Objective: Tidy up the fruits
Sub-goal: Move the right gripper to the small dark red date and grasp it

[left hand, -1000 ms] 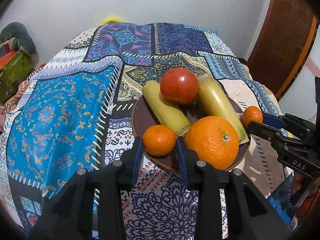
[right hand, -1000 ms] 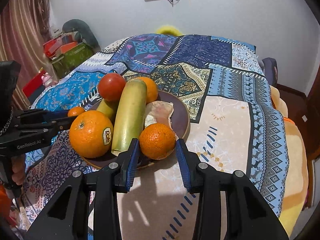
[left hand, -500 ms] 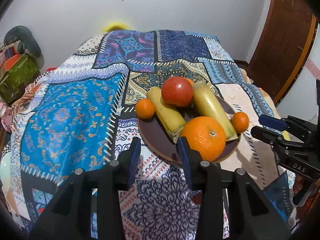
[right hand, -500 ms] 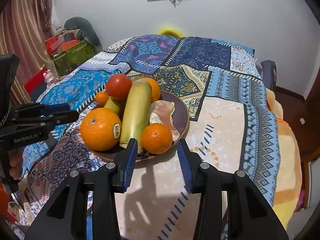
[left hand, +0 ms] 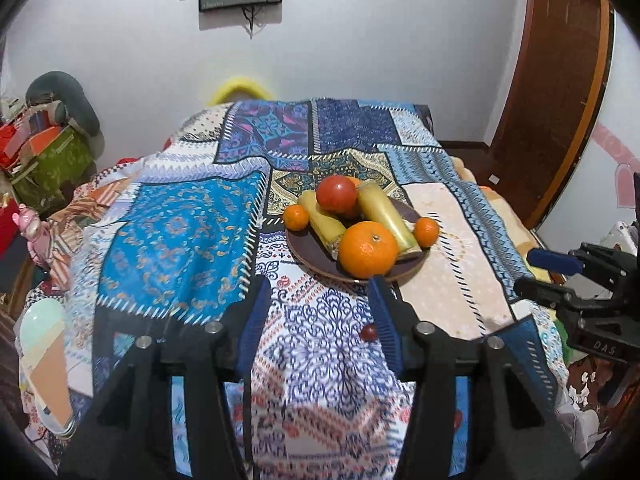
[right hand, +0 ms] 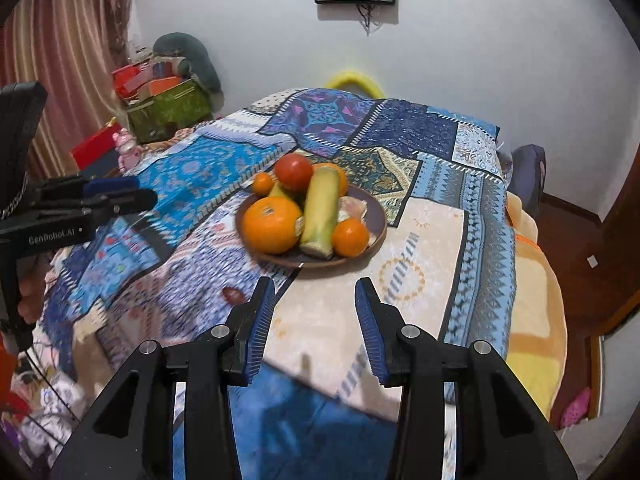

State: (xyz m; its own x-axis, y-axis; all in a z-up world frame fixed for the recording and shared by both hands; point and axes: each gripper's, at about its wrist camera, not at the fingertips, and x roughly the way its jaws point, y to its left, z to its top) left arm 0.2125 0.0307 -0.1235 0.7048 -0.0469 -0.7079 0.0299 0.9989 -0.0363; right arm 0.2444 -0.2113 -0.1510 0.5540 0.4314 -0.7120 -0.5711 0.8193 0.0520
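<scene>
Bed (left hand: pixel 180 240) under a patchwork cover; a brown plate (left hand: pixel 304 252) sits on it and serves as landmark. On the plate: a big orange (left hand: pixel 368 248) at the near rim, two long yellow-green bananas (left hand: pixel 384 212) running back from it, a tomato (left hand: pixel 337 193) propped on top between them. One small orange (left hand: pixel 296 216) at the plate's left rim, another small orange (left hand: pixel 426 232) at the right rim; a further orange shows behind the tomato in the right view. Pale peel scrap on the plate's right side.

Left claw (left hand: pixel 316 320): near side of the plate, well clear of it, jaws opening, nothing between them. Right claw (right hand: pixel 316 312): likewise short of the plate, jaws opening a little, empty.

A small dark-red thing (left hand: pixel 369 332) lies on the cover near the left claw; cannot tell what.

Judgement: fruit gathered on the plate, task looks close to done; little left beyond perhaps that stray item.
</scene>
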